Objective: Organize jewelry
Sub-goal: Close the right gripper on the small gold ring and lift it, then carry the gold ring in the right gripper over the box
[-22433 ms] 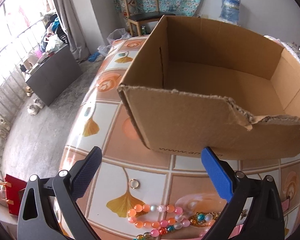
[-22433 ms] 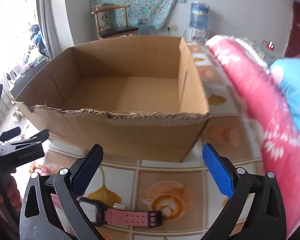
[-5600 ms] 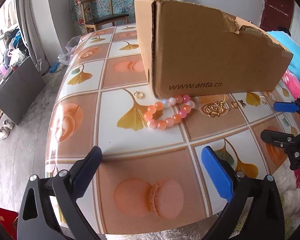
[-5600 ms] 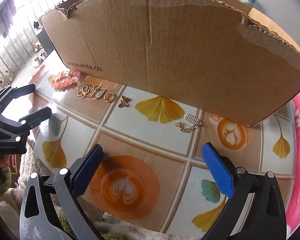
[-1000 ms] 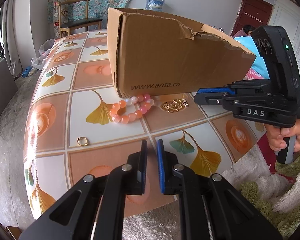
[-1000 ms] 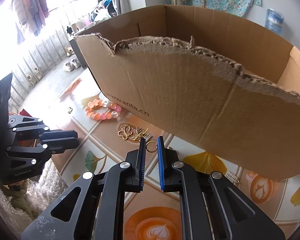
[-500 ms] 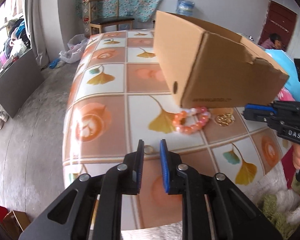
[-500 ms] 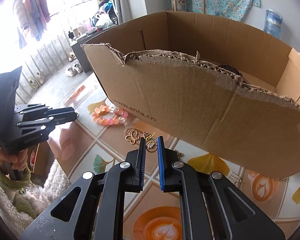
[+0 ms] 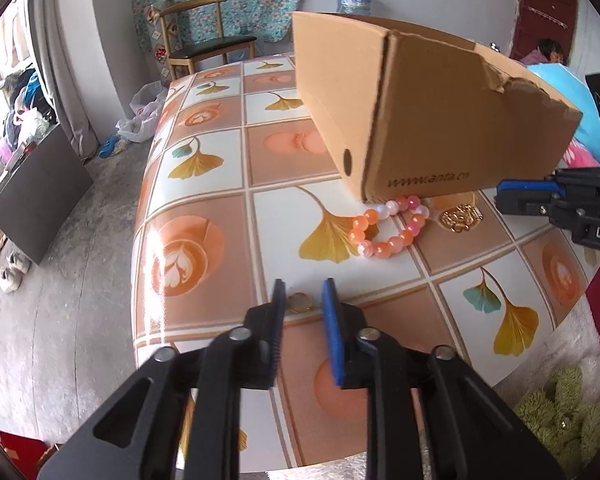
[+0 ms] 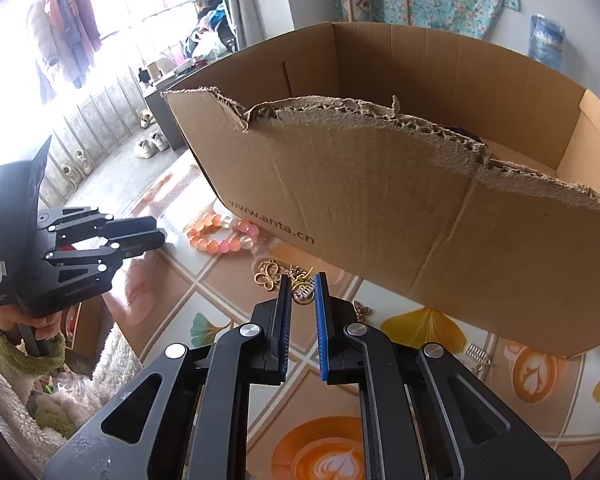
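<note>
My left gripper point(image 9: 303, 294) has its fingers narrowed around the gold ring point(image 9: 299, 303), low in the frame, not yet clamped. The ring lies flat on the glossy counter point(image 9: 204, 184), so I judge it may skid out. My right gripper point(image 10: 301, 286) hovers, fingers narrow and empty.

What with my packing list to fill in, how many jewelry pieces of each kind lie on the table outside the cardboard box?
Pink-and-orange bead bracelet: 1
Plain gold rings: 2
Gold butterfly charms, large openwork and small: 2
Short chain with silver clasp: 1
Gold-and-silver tangle, pieces unclear: 1
Total: 7
</note>
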Demonstrator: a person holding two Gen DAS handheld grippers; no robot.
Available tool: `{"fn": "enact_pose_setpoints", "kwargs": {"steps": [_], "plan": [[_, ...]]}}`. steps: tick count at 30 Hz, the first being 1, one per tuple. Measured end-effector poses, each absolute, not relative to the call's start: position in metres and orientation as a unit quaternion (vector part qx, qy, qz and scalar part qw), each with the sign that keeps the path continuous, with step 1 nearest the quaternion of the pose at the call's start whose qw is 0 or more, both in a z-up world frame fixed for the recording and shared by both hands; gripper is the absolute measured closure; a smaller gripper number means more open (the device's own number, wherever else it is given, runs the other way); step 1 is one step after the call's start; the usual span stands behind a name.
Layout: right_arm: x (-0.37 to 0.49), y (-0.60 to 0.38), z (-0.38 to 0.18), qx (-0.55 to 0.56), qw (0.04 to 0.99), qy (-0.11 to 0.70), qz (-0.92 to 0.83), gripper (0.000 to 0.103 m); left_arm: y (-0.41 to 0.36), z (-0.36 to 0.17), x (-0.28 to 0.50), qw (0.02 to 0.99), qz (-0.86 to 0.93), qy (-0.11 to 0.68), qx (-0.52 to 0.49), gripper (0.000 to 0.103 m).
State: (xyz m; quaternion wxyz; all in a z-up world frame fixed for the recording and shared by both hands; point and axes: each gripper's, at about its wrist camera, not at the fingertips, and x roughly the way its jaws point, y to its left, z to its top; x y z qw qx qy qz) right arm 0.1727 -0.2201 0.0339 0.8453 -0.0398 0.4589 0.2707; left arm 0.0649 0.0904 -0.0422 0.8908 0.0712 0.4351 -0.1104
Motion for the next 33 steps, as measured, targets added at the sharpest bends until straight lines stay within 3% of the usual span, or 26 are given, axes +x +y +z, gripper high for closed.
{"fn": "enact_pose_setpoints", "kwargs": {"steps": [16, 28, 33], "plan": [[0.158, -0.220, 0.051, -0.041, 0.853, 0.438, 0.280, 0.094, 0.086, -0.024, 0.053, 0.901, -0.113, 0.410, 0.084, 0.092], [0.155, -0.237, 0.153, -0.042, 0.885, 0.327, 0.329, 0.094, 0.054, 0.096, 0.058, 0.933, -0.210, 0.281, 0.078, 0.092], [0.210, -0.256, 0.174, -0.058, 0.870, 0.358, 0.334, 0.093, 0.014, 0.116, 0.120, 0.903, -0.279, 0.313, 0.097, 0.092]]}}
